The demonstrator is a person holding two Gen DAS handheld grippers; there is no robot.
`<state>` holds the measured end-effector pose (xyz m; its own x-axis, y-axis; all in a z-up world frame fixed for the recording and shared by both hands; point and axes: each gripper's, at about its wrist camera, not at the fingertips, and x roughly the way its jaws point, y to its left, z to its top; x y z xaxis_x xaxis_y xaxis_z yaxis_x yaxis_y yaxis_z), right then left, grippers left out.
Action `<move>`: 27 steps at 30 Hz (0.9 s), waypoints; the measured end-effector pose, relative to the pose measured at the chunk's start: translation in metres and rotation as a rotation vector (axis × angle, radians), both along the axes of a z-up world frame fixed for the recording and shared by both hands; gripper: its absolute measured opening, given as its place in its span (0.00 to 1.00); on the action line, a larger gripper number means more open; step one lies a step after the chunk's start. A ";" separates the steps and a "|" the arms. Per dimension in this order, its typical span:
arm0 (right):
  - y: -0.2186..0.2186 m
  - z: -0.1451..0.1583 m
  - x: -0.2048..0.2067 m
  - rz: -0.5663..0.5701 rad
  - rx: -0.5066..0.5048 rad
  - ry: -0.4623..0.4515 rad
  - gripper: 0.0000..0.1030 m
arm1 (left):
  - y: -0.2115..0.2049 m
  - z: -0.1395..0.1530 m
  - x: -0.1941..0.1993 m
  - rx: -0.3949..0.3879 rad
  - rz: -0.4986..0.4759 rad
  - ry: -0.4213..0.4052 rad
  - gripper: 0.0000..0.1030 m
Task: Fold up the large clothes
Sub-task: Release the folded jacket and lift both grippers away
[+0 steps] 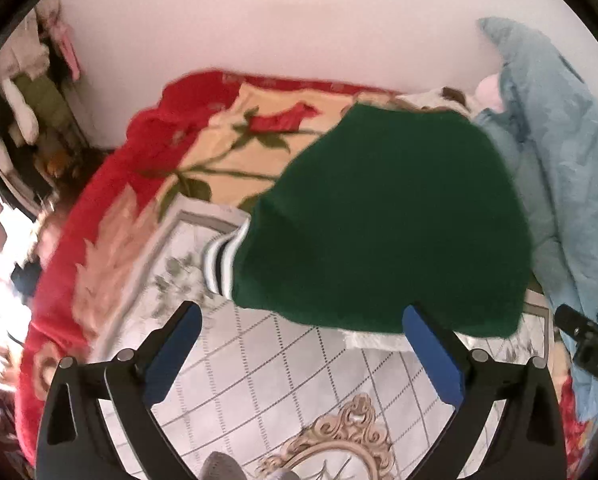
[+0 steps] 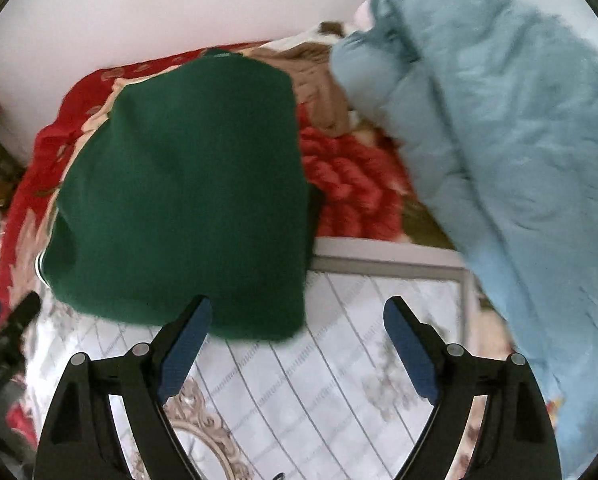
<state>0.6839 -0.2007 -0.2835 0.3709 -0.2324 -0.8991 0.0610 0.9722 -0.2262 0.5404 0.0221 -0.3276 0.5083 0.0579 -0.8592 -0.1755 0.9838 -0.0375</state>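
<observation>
We see a bed (image 1: 111, 216) with a red blanket (image 1: 147, 136) that has a big rose on it, and a white cloth with grey squares (image 1: 283, 376) spread on top near us. A plain pale wall (image 1: 259, 20) stands behind the bed. A puffy light blue quilt (image 2: 499, 140) is heaped on the right side, and a brown cloth (image 2: 319, 92) peeks out beside it. Both grippers tip downward toward the bed. The left gripper (image 1: 301, 322) has its blue fingers (image 1: 433, 354) spread wide, with nothing pinched. The right gripper (image 2: 299, 316) has its fingers (image 2: 185, 346) spread wide too, also with nothing in them. The green sweater (image 1: 379, 220) lies folded on the bed, partly on the white cloth and partly on the blanket, just past the fingertips. Its striped cuff (image 1: 219, 260) sticks out on the left side. The pictures are a bit blurry.
</observation>
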 end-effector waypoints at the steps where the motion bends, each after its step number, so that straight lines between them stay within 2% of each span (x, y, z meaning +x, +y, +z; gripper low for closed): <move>1: 0.007 0.013 -0.014 -0.008 -0.034 -0.015 0.87 | -0.001 0.012 -0.006 0.001 -0.011 -0.013 1.00; 4: 0.015 0.046 -0.051 -0.033 -0.081 -0.045 0.87 | -0.003 0.057 -0.033 0.016 -0.036 -0.057 1.00; 11: 0.041 0.161 -0.136 -0.038 -0.111 -0.150 0.87 | -0.001 0.149 -0.097 0.014 -0.077 -0.130 1.00; 16: 0.054 0.243 -0.210 -0.029 -0.096 -0.229 0.87 | 0.002 0.212 -0.150 -0.002 -0.092 -0.172 1.00; 21: 0.064 0.313 -0.282 -0.021 -0.080 -0.297 0.87 | 0.004 0.255 -0.198 0.006 -0.091 -0.201 1.00; 27: 0.072 0.370 -0.354 -0.002 -0.062 -0.357 0.87 | 0.007 0.294 -0.252 0.017 -0.075 -0.236 1.00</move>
